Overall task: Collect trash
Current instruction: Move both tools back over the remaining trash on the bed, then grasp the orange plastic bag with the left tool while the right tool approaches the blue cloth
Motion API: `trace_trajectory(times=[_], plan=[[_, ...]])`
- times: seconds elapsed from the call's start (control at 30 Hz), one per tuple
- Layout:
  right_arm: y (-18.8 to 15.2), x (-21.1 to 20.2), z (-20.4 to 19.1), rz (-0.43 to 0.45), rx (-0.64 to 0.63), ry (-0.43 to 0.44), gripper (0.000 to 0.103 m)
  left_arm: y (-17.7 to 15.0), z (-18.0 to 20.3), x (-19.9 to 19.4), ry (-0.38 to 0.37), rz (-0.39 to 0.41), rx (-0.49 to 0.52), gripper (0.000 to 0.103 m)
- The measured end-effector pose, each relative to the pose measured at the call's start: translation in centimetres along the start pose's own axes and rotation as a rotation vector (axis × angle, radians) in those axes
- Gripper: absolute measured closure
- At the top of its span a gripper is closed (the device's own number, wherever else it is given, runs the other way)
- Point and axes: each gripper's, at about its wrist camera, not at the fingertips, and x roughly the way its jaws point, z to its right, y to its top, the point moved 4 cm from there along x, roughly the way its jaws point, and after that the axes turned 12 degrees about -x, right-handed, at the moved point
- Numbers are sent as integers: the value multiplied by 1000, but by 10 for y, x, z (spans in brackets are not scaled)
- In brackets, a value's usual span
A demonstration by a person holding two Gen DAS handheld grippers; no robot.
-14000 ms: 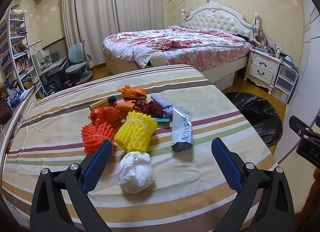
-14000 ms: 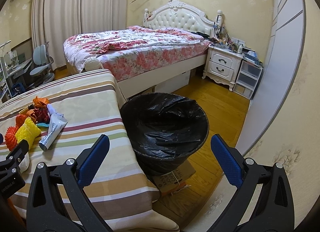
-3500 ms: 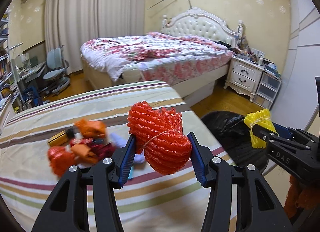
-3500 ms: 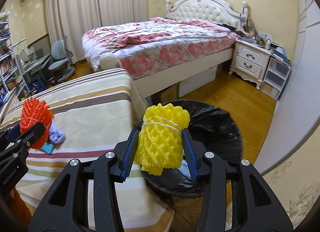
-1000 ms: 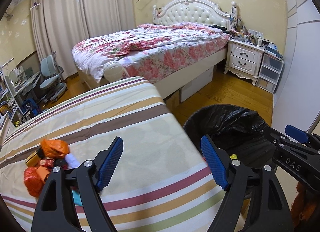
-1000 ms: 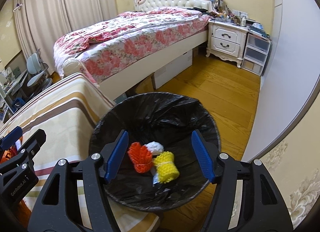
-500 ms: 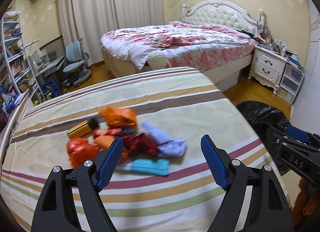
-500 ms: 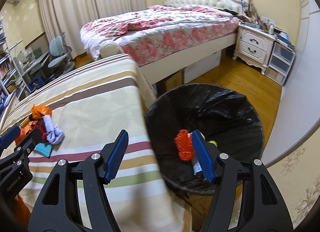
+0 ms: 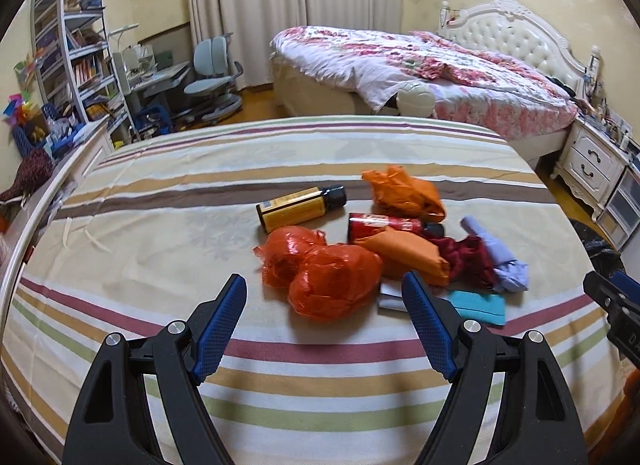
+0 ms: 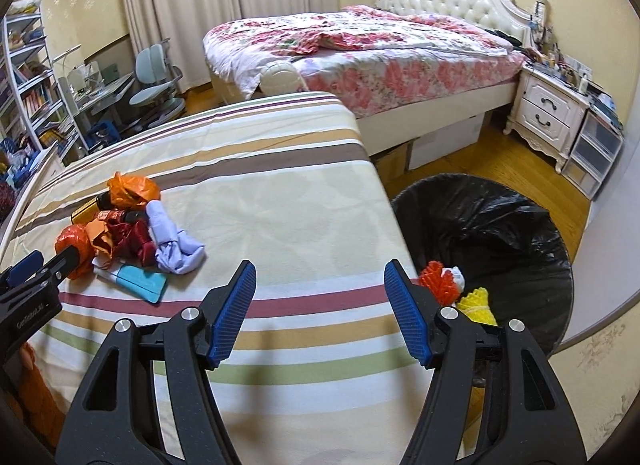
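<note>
A pile of trash lies on the striped table (image 9: 160, 233): a red plastic bag (image 9: 324, 269), an orange bag (image 9: 404, 191), a yellow bottle (image 9: 298, 209), a red can (image 9: 380, 221), a lilac cloth (image 9: 500, 257) and a teal packet (image 9: 476, 307). My left gripper (image 9: 323, 319) is open and empty, just in front of the red bag. My right gripper (image 10: 320, 305) is open and empty over the table's right edge. The black-lined bin (image 10: 500, 225) on the floor holds an orange foam net (image 10: 438, 283) and a yellow one (image 10: 478, 305).
A bed (image 9: 420, 65) with a flowered quilt stands behind the table. A white nightstand (image 10: 548, 113) and drawers are at the right. A desk chair (image 9: 212, 81) and bookshelf (image 9: 76, 61) stand at the left. Wooden floor lies around the bin.
Both grippers swung left from the bin back toward the table. My left gripper has come closer to the trash pile, with the red bag now between its fingers' line.
</note>
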Motion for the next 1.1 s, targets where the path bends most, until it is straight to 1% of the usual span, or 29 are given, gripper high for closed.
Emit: trace_trajectory(times=[0.2,0.4,0.47,0.53,0.63,0.7,0.77,0.9,1.0,1.1], plan=[[2,6,-16,-12,-26,23,38,2,-11,9,30,-20,-1,25],[0,9,-23,-18,-36,41,38,-1,-40,11,65,-46,-43,26],[0,10,-24,-20,-38,45,38,-2,-47,10,67,-52,-61,26],[0,11,-25,-23,-42,48,38,-4,-51,7,54,-62,-76,26],[0,12,-26,-23,-44,49,38,-3,-44,5,14,-74,-81,26],[1,13,-27,-25,-46,50,38,-1,-35,4,-4,-65,-68,25],[2,13,-28,-26,-49,49,38,2,-28,8,2,-56,-51,26],[1,13,-29,-29,-51,49,38,15,-26,17,3,-50,-73,26],[2,15,-30,-33,-52,51,38,23,-24,24,28,-35,-60,26],[2,18,-31,-37,-57,53,38,22,-26,33,43,-59,-48,26]])
